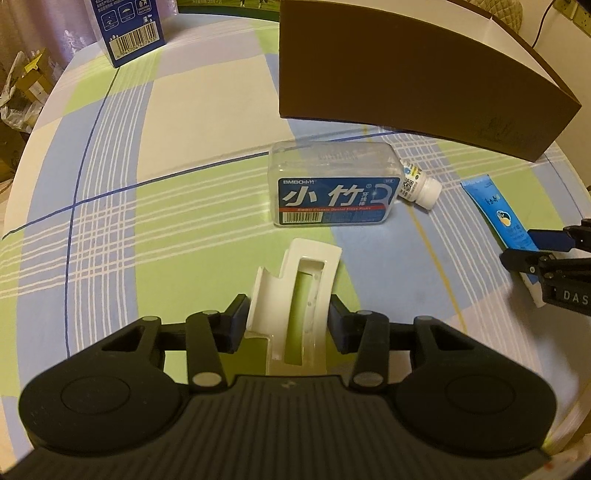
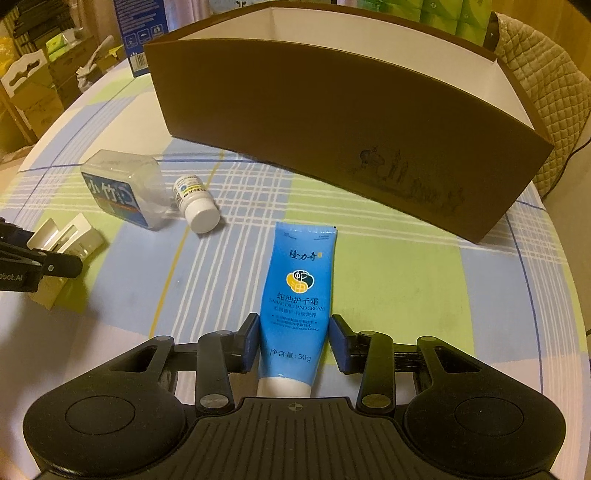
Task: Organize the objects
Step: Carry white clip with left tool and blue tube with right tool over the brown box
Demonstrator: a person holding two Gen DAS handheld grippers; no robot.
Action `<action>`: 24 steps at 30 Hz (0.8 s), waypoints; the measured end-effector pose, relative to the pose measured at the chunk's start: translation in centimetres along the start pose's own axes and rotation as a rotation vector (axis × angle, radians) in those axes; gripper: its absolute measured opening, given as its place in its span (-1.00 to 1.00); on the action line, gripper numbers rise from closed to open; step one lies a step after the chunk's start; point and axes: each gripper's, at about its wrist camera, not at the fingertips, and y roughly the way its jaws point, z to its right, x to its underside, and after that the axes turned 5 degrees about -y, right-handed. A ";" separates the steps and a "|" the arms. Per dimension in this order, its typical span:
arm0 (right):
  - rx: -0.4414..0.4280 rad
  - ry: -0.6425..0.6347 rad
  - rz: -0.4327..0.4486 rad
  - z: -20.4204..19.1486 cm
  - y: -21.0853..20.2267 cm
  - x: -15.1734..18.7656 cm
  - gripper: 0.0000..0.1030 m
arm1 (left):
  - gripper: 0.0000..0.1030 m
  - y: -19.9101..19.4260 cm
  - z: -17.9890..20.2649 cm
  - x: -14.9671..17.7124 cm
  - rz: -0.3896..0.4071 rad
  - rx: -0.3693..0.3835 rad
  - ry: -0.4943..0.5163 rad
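Note:
My left gripper [image 1: 288, 314] is shut on a white plastic holder [image 1: 295, 288], with both pads against its sides low over the table. Just beyond it lie a clear floss-pick box with a blue label [image 1: 334, 188] and a small white bottle [image 1: 421, 186] on its side. My right gripper [image 2: 295, 341] stands open around the lower end of a blue hand-cream tube [image 2: 299, 295], which lies flat on the cloth; a thin gap shows at the right pad. A big brown open box [image 2: 332, 122] stands behind these objects. The floss-pick box [image 2: 118, 192] and bottle [image 2: 195, 206] lie to the left.
A round table carries a checked green, blue and white cloth [image 1: 155, 206]. A blue carton [image 1: 129, 33] stands at the far left edge. Cardboard boxes and clutter [image 2: 33, 96] sit beyond the table on the left, and a quilted chair back [image 2: 546, 92] is at the right.

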 end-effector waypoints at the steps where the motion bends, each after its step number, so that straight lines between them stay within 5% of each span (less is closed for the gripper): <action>1: -0.002 -0.001 -0.001 0.0 0.0 0.1 -0.28 | -0.22 0.0 0.0 0.0 0.000 0.000 0.000; 24: -0.116 0.108 -0.028 1.2 -1.8 2.1 -0.30 | -0.26 -1.1 2.1 1.5 -0.016 0.015 0.036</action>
